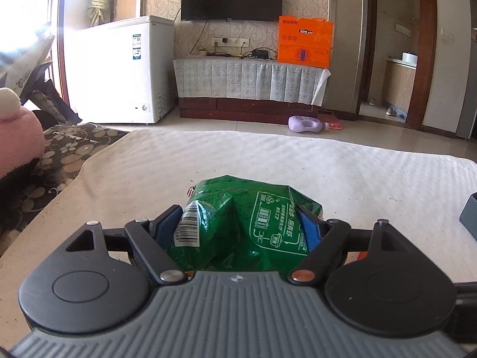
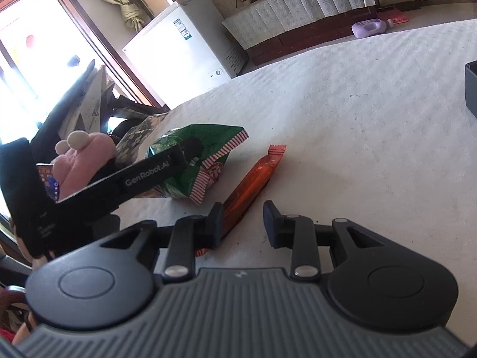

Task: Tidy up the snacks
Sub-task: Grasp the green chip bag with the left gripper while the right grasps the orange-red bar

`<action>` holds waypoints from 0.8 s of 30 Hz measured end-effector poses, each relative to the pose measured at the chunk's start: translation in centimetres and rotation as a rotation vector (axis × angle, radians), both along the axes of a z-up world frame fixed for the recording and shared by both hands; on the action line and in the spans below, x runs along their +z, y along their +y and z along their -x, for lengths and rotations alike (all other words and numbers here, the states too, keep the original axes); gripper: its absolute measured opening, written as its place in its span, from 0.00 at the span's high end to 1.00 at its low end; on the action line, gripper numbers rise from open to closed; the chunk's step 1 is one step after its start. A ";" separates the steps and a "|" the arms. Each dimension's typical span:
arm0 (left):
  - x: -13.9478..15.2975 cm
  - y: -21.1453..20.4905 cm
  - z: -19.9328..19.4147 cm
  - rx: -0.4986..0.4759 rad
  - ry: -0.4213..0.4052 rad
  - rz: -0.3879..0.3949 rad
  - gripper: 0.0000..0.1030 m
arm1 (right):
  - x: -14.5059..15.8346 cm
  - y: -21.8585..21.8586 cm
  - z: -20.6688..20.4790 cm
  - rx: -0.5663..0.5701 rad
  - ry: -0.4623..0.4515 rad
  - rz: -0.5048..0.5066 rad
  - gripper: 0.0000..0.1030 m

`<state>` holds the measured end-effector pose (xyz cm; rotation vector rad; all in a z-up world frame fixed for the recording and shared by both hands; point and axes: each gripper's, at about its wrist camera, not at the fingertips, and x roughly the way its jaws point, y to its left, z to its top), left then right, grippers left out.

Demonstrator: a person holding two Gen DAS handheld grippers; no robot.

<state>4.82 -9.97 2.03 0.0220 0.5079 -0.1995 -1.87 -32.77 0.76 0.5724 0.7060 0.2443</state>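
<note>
A crumpled green snack bag (image 2: 196, 161) with red-and-white striped edges lies at ten o'clock on the white cloth, pinched between gripper pads. The orange snack bar (image 2: 253, 179), apparently unopened, lies flat just beside it, pointing toward one o'clock.

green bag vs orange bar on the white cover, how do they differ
The green bag is wide and crumpled; the orange bar is slim and lies flat. The left gripper is clamped on the green bag, while the orange bar lies free, just ahead of the open right gripper. Both are glossy snack wrappers with red-and-white striped ends.
</note>
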 end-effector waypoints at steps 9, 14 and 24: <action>-0.4 1.0 -0.9 0.039 0.023 -0.005 0.11 | 0.2 4.0 -2.4 0.079 -0.073 0.241 0.73; -0.4 1.1 -1.2 0.071 0.021 -0.044 0.10 | 0.9 7.0 -2.1 0.217 -0.095 0.402 0.68; -0.5 0.6 -0.7 0.056 0.007 -0.085 0.15 | 2.2 6.1 0.0 0.272 -0.092 0.536 0.76</action>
